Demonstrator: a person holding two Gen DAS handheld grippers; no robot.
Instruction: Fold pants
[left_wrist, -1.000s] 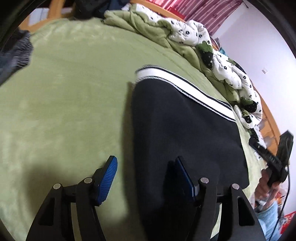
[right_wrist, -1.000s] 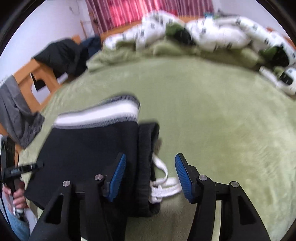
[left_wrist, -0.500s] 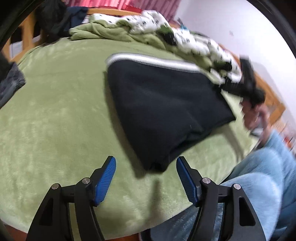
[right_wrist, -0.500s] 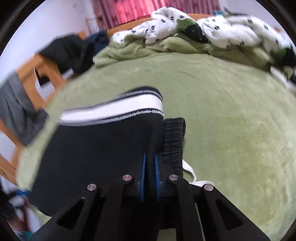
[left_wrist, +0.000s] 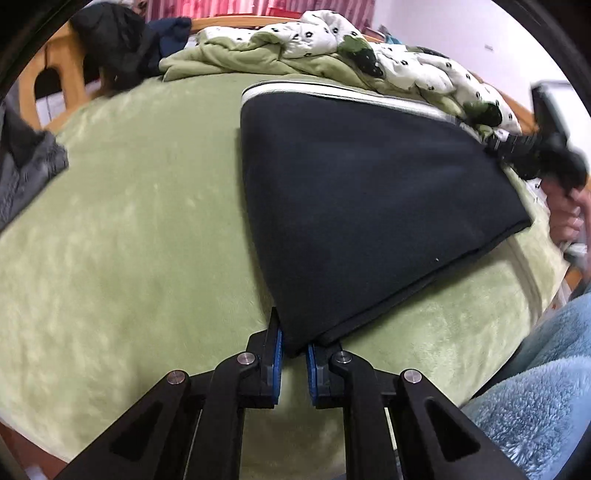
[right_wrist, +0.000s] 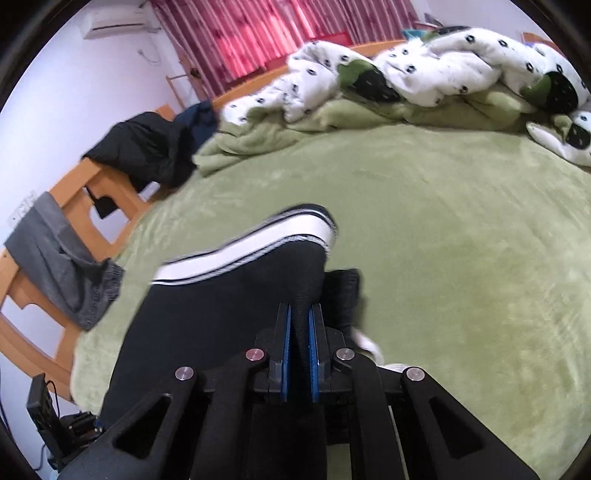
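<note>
Black pants (left_wrist: 362, 199) with a white striped band lie folded on the green bed (left_wrist: 122, 258). My left gripper (left_wrist: 293, 347) is shut on the near corner of the pants. In the right wrist view my right gripper (right_wrist: 300, 332) is shut on a fold of the same pants (right_wrist: 229, 306), lifting that edge off the bed. The white striped band (right_wrist: 258, 243) curls up ahead of it. A white drawstring (right_wrist: 365, 343) shows beside the right finger. The right gripper's body (left_wrist: 543, 155) shows at the far right of the left wrist view.
A rumpled white and green duvet (right_wrist: 424, 81) lies along the far side of the bed. Dark clothes (right_wrist: 147, 147) and a grey garment (right_wrist: 62, 258) hang on the wooden bed frame (right_wrist: 96, 192) at left. My blue sleeve (left_wrist: 535, 387) is at lower right.
Both grippers were open a second ago. The right one shut on the pants' fold first, then the left one drew back to the near corner and shut on it.
</note>
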